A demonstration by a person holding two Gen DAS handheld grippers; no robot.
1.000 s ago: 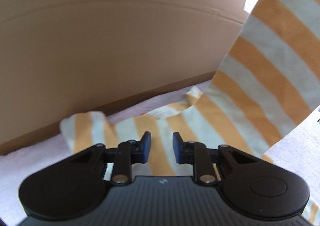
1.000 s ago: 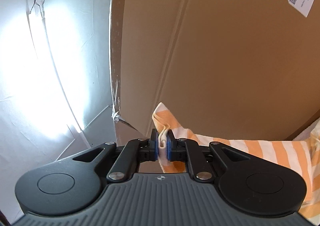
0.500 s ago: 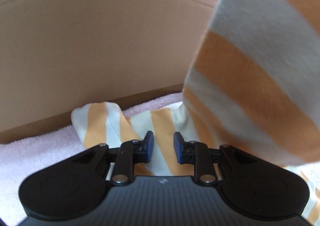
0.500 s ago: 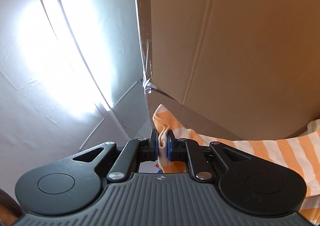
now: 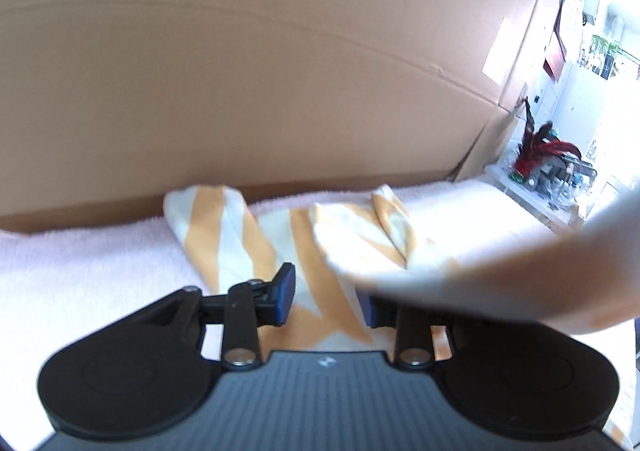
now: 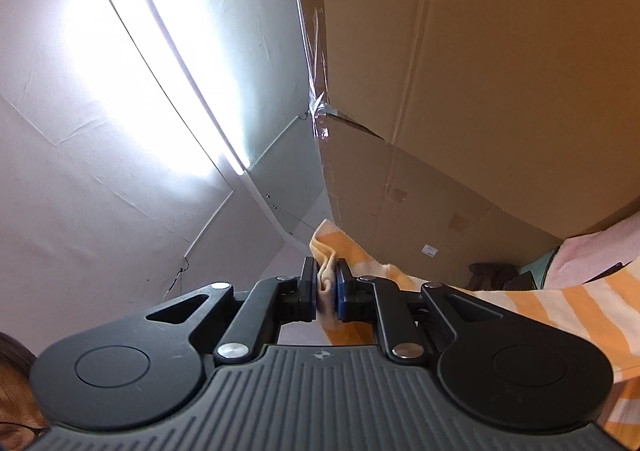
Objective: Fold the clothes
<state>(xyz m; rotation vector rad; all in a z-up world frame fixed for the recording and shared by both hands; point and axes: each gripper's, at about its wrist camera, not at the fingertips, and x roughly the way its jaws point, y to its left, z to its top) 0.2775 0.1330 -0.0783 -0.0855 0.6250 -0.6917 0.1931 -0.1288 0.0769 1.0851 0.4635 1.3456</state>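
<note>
An orange-and-white striped garment (image 5: 248,235) lies on a pale pink towel (image 5: 80,263) in the left wrist view, with a sleeve end at the far left. My left gripper (image 5: 328,299) hovers just over it. Its jaws are opening and its pads do not press on the cloth below them. A blurred raised flap of the same garment (image 5: 500,283) sweeps across the right and hides the right fingertip. In the right wrist view my right gripper (image 6: 325,283) points upward, shut on a bunched corner of the garment (image 6: 328,239); the cloth trails down to the right.
A big cardboard box (image 5: 240,71) stands right behind the towel and fills the right of the right wrist view as cardboard (image 6: 500,71). A lit tube lamp (image 6: 172,63) runs along the ceiling. Cluttered shelves (image 5: 560,167) lie far right. A person's hair (image 6: 12,371) shows at the lower left.
The left jaws have spread wider. The raised cloth, which hung high on the right, now sweeps low and blurred over the right finger. The right gripper has tilted further up with its corner.
</note>
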